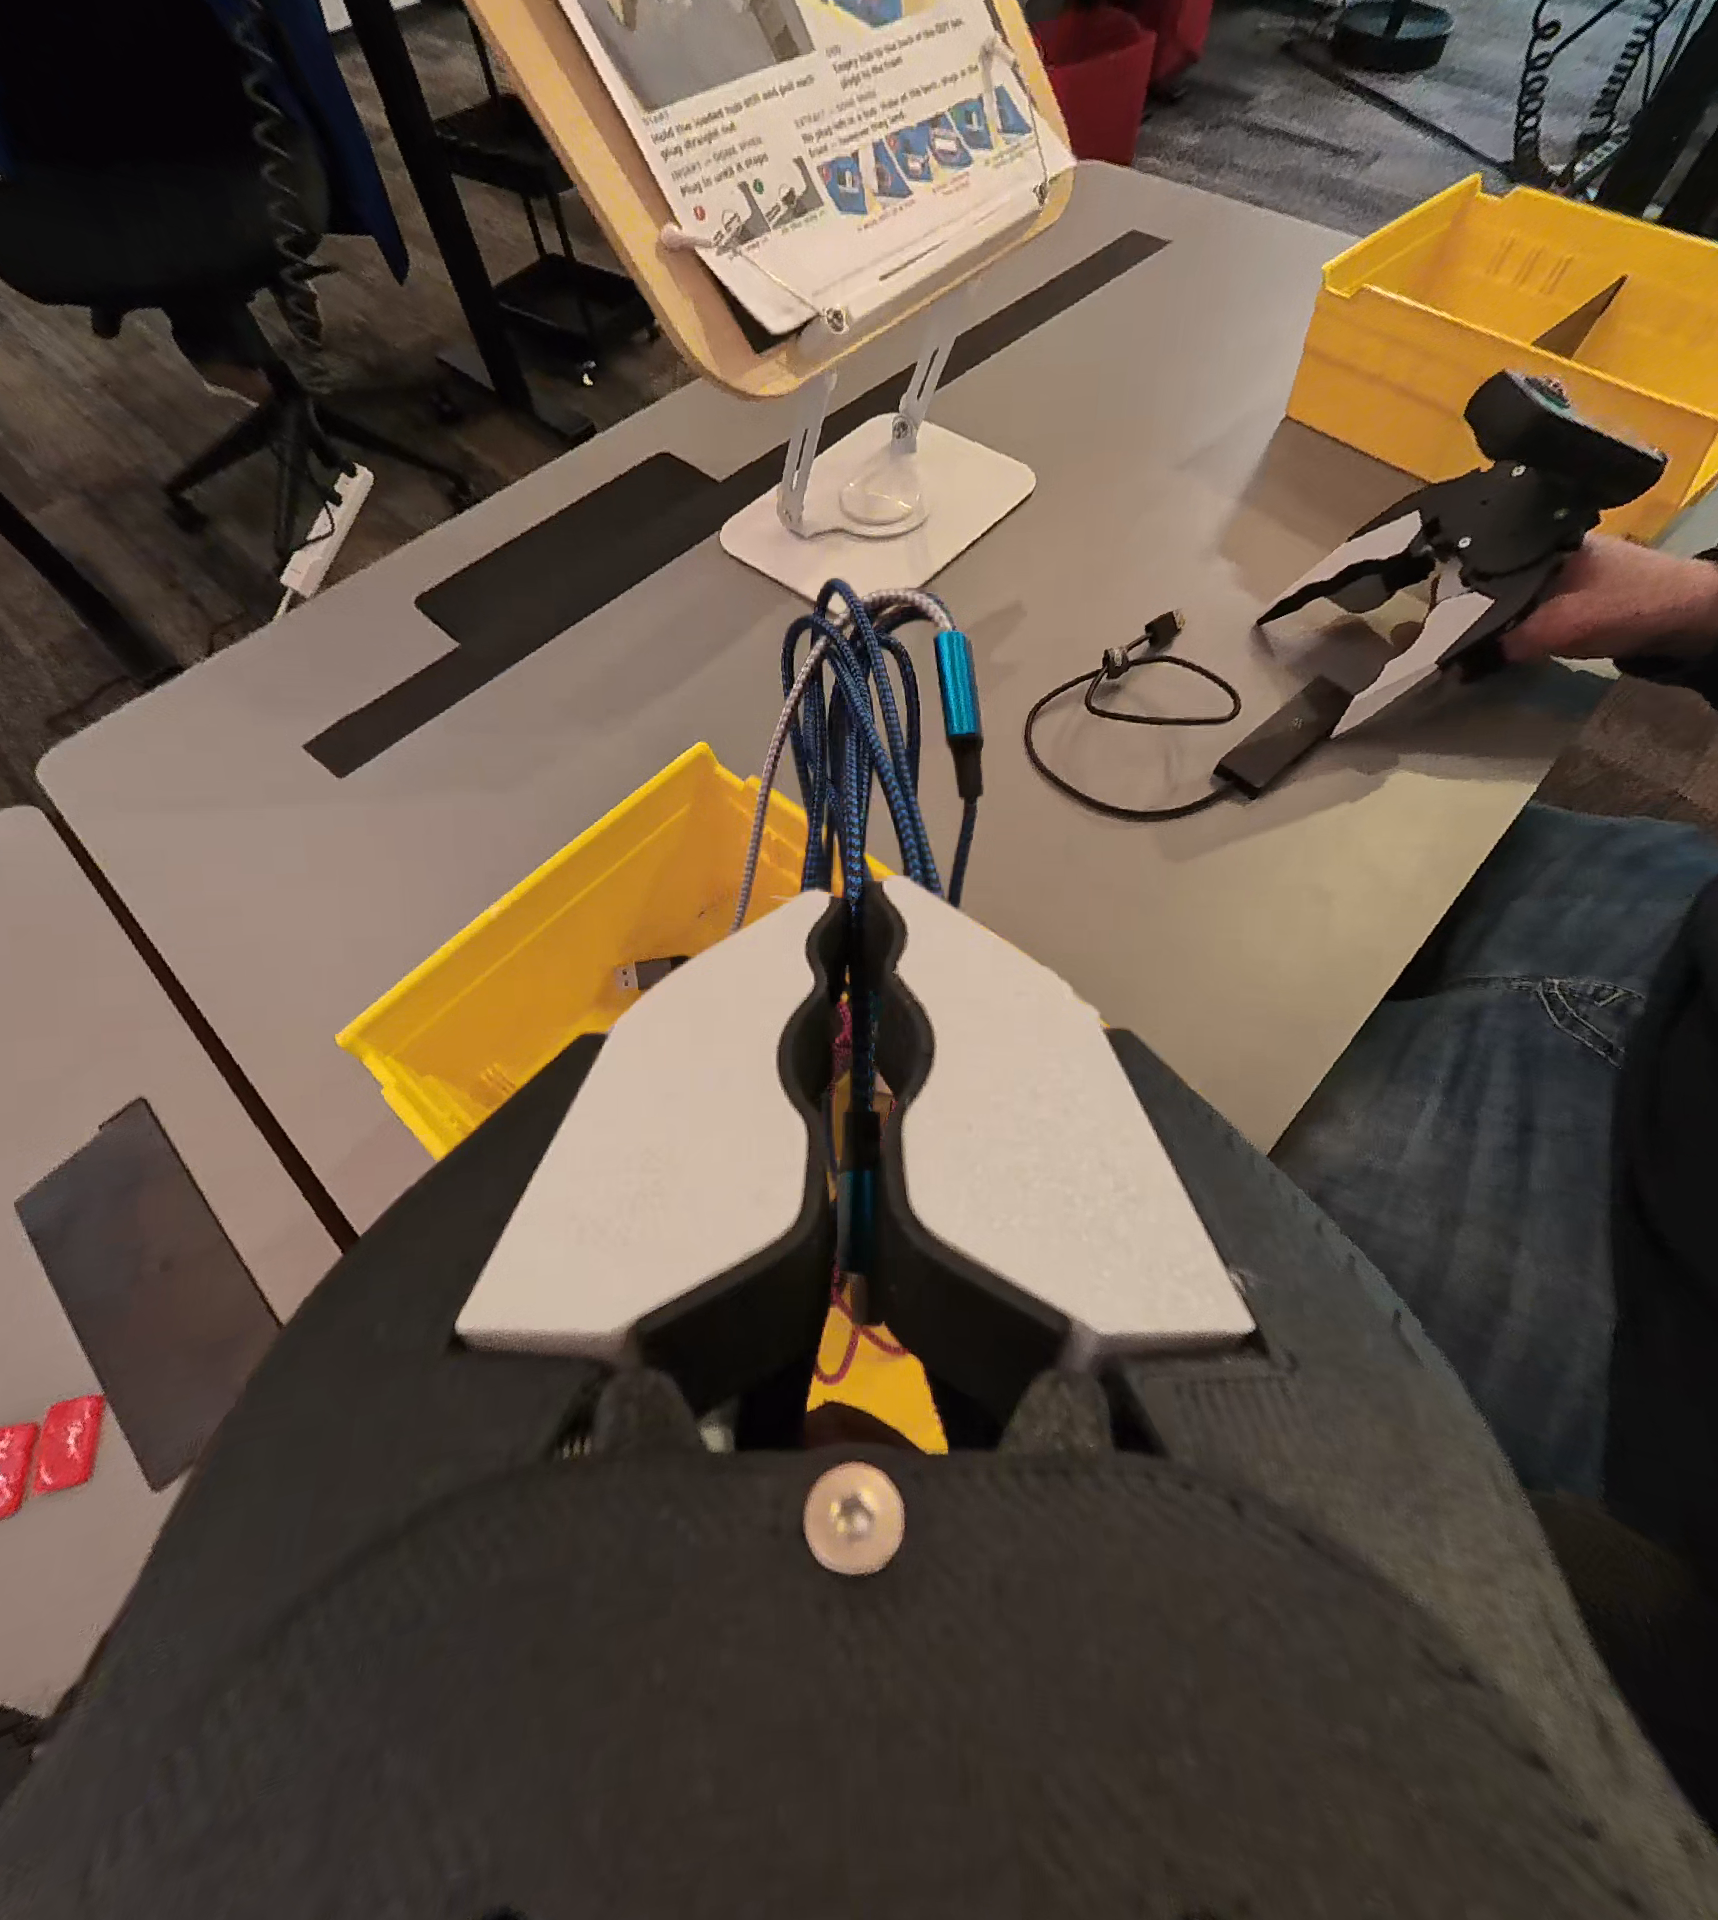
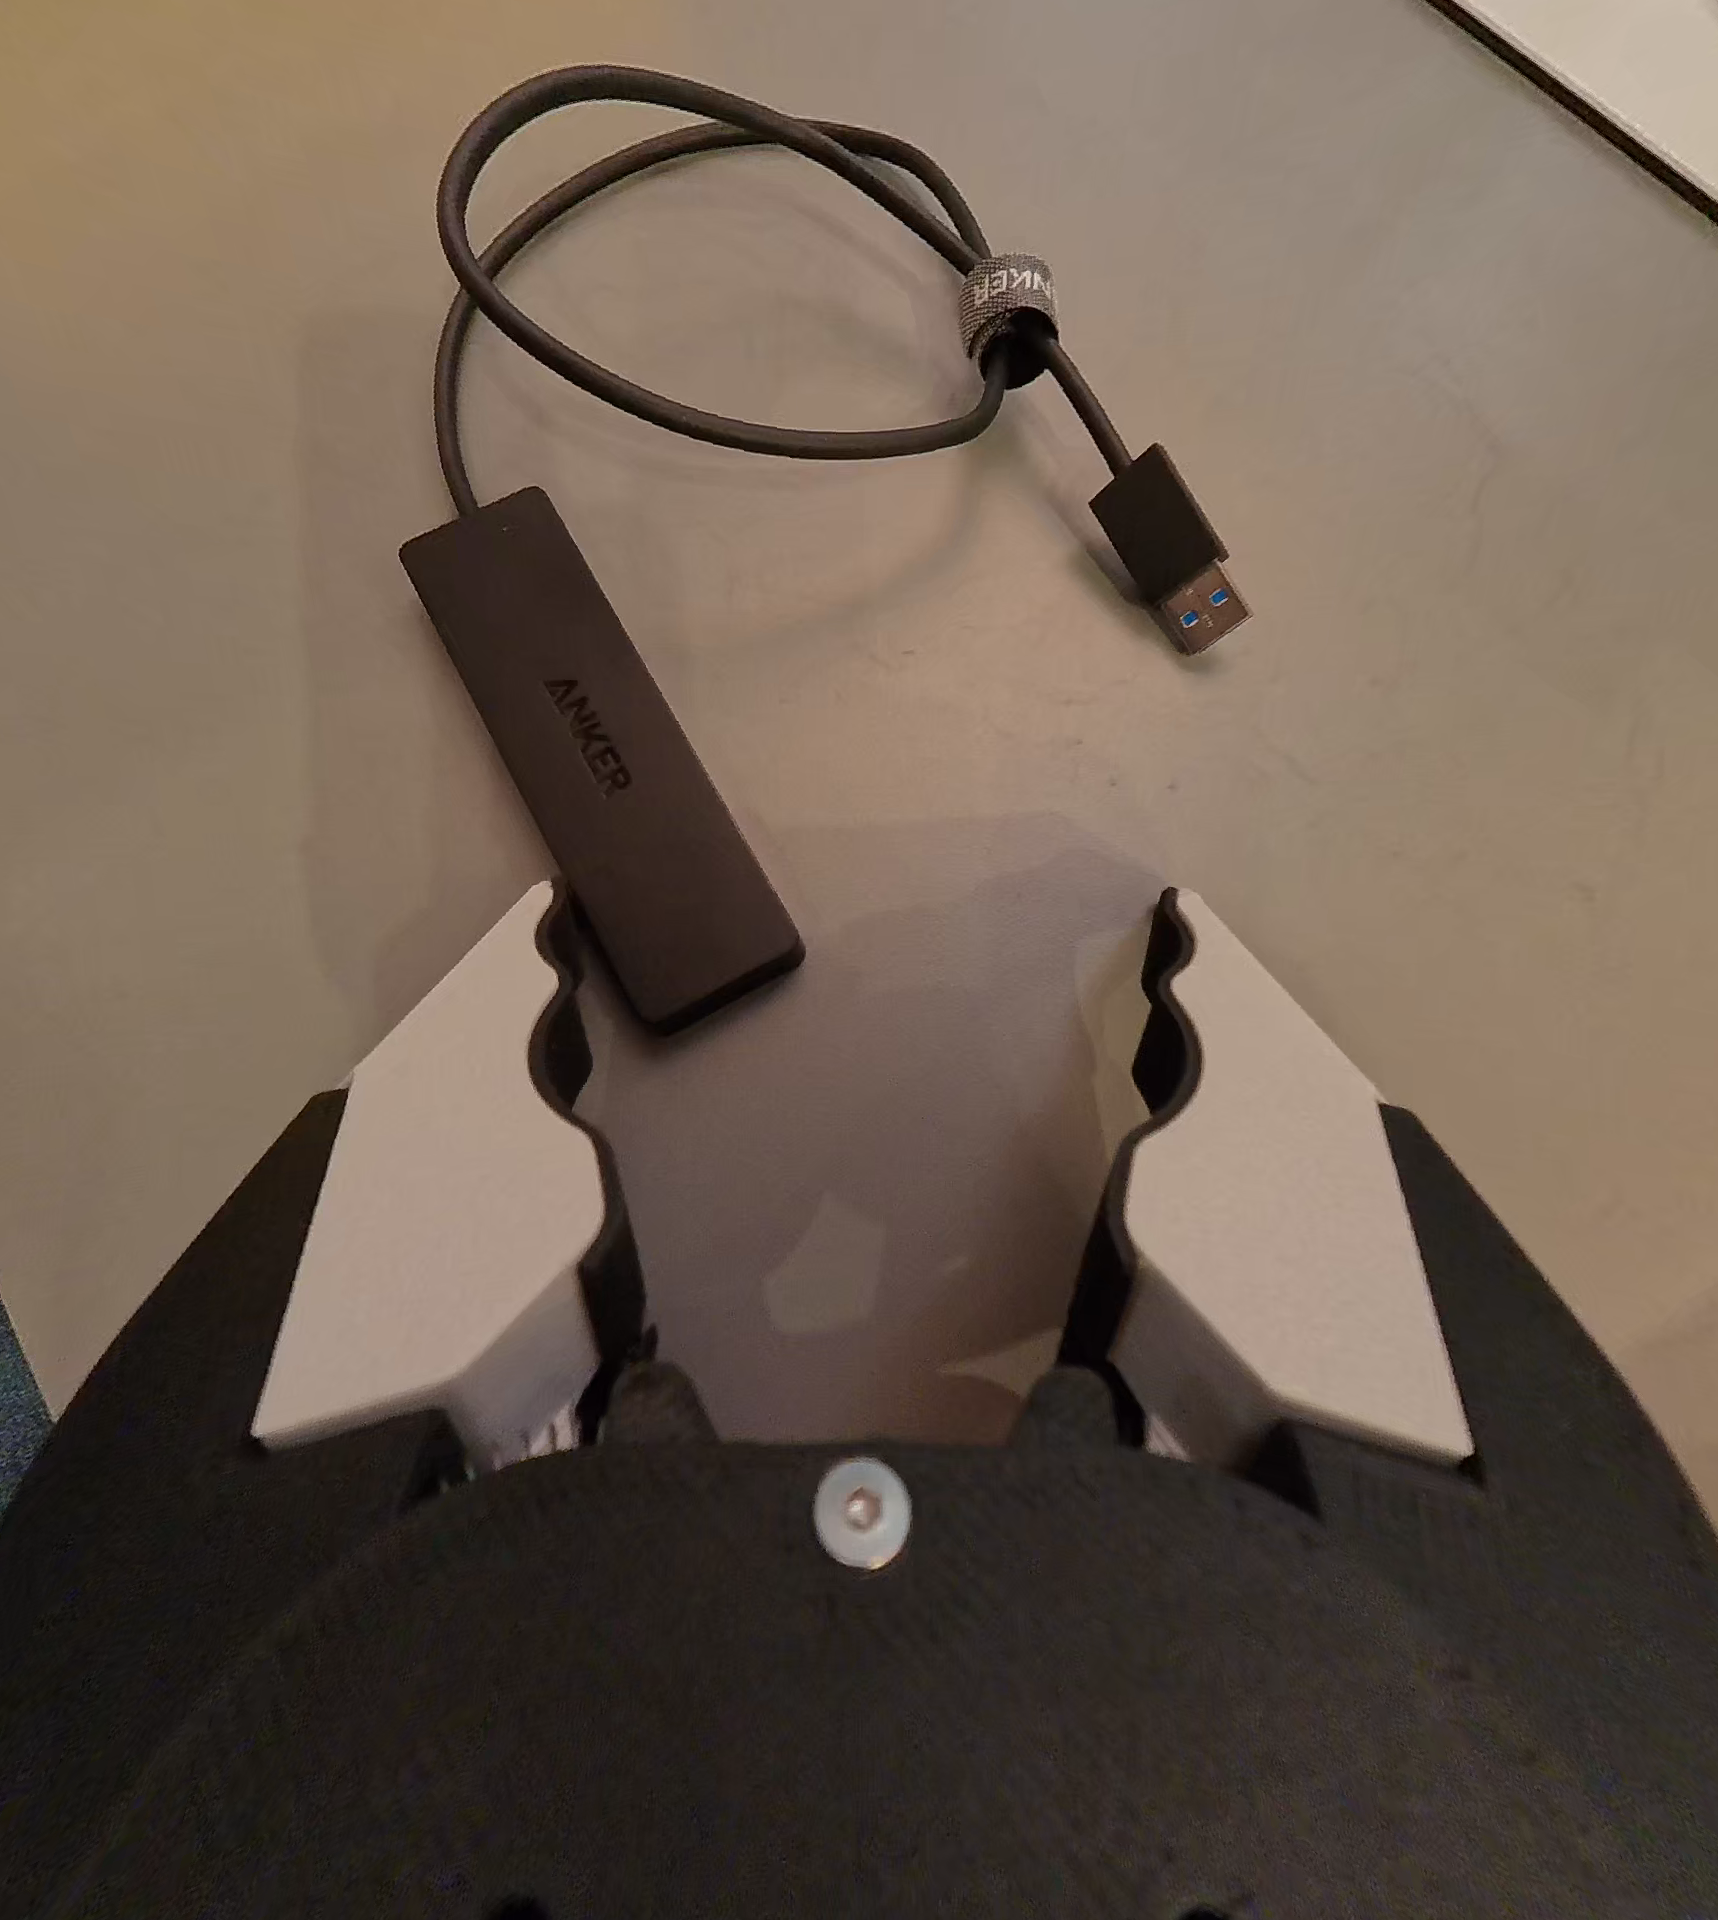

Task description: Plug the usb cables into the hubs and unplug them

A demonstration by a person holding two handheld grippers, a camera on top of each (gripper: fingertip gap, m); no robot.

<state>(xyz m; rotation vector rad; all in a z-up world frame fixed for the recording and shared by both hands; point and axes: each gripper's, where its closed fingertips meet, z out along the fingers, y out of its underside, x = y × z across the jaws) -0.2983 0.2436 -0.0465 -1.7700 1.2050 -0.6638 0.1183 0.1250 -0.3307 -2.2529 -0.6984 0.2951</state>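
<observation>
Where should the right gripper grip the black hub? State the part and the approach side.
Grip the black hub across its narrow width, on the long side edges near the free end. It lies flat with its cable leaving the far end, so the open right gripper should come from the near end.

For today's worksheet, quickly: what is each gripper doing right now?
Left gripper: closed on a bundle of blue braided USB cables.
Right gripper: open, empty, over the flat black USB hub.
</observation>
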